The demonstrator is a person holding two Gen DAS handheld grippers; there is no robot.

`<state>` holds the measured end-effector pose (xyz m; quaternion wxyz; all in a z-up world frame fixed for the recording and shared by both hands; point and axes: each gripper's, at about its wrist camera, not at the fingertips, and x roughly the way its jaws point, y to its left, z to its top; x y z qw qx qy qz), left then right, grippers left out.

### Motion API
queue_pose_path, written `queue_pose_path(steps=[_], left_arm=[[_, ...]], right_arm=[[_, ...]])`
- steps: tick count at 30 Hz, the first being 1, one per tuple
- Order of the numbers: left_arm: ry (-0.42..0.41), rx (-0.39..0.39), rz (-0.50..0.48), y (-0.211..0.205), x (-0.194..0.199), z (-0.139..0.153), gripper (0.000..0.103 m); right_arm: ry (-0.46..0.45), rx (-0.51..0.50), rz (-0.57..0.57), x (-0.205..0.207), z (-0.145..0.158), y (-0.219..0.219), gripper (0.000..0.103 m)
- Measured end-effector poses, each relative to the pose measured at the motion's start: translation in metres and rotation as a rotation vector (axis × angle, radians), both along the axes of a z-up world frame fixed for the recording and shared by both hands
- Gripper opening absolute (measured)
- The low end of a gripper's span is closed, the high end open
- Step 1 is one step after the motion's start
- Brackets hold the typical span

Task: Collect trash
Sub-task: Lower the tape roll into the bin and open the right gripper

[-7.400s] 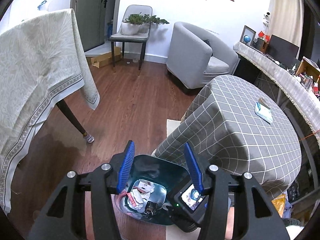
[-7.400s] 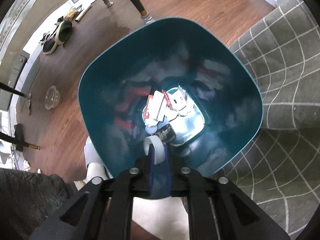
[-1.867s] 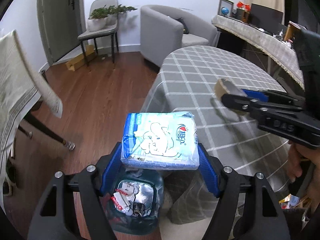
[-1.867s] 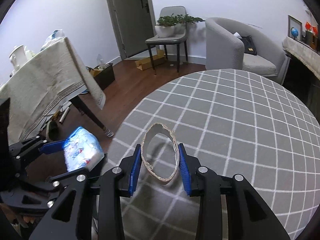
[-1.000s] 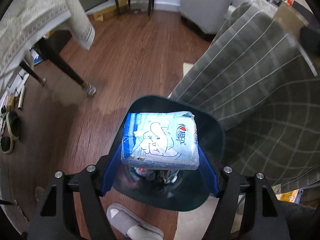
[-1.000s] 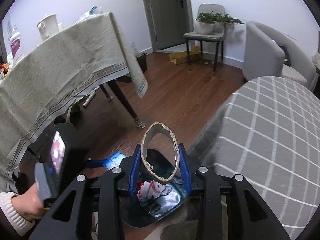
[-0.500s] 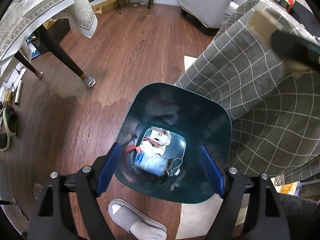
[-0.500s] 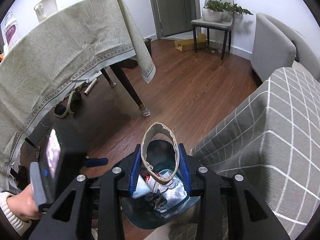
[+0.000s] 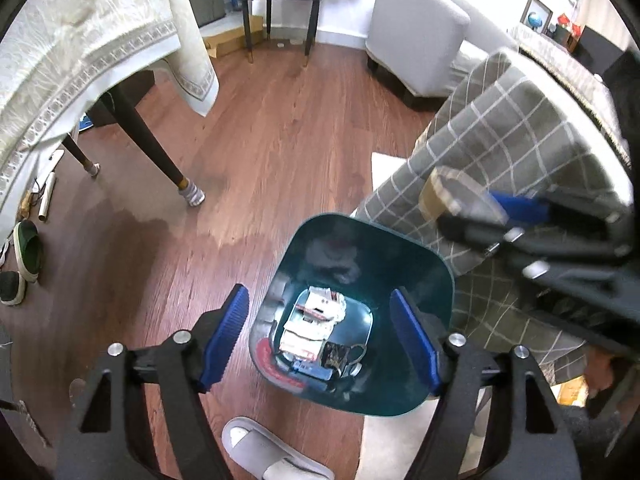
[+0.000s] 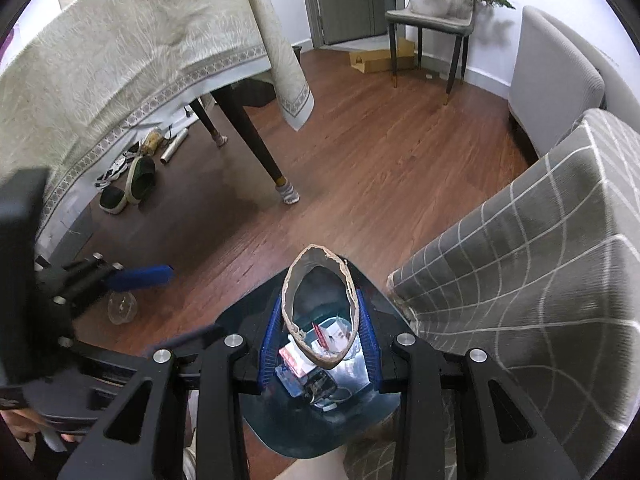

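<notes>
Gaping empty, left tool [image 9: 320, 338] over bin [image 9: 436, 276] w/ wrappers [image 9: 316, 320]; right tool [image 10: 319, 338] clamps cardboard ring [image 10: 318, 308].

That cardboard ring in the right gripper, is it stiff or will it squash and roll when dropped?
The cardboard ring looks squashable: between the right gripper pads it is pinched to an oval. Its thin, ragged wall suggests it is light. Dropped into the bin, it would probably land softly on the trash rather than roll far.

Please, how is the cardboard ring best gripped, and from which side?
Grip the cardboard ring across its two flat sides, from outside, as the right gripper does now: the jaws squeeze it into an oval standing on edge. Its wall is thin and torn at the rim, so press gently.
</notes>
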<state>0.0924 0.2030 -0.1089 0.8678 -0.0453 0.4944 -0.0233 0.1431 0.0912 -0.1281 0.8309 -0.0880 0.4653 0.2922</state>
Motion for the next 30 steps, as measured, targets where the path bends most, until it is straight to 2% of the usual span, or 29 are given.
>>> queue_pose_path(steps=[10, 19, 22, 27, 30], left_arm=[[-0.134, -0.023, 0.005, -0.004, -0.007, 0.054, 0.060], [-0.231, -0.036, -0.022, -0.013, -0.012, 0.097, 0.052], [-0.268, -0.067, -0.004, -0.007, -0.015, 0.112, 0.052], [-0.332, -0.039, 0.014, -0.003, -0.034, 0.135, 0.052], [-0.355, -0.061, 0.048, 0.002, -0.050, 0.146, 0.055]], right_arm=[[0.082, -0.046, -0.007, 0.005, -0.033, 0.002, 0.036], [0.185, -0.135, 0.032, -0.008, -0.085, 0.015, 0.036], [0.224, -0.182, 0.053, -0.016, -0.106, 0.019, 0.036], [0.269, -0.230, 0.097, -0.025, -0.131, 0.024, 0.036], [0.265, -0.295, 0.143, -0.034, -0.140, 0.028, 0.038]])
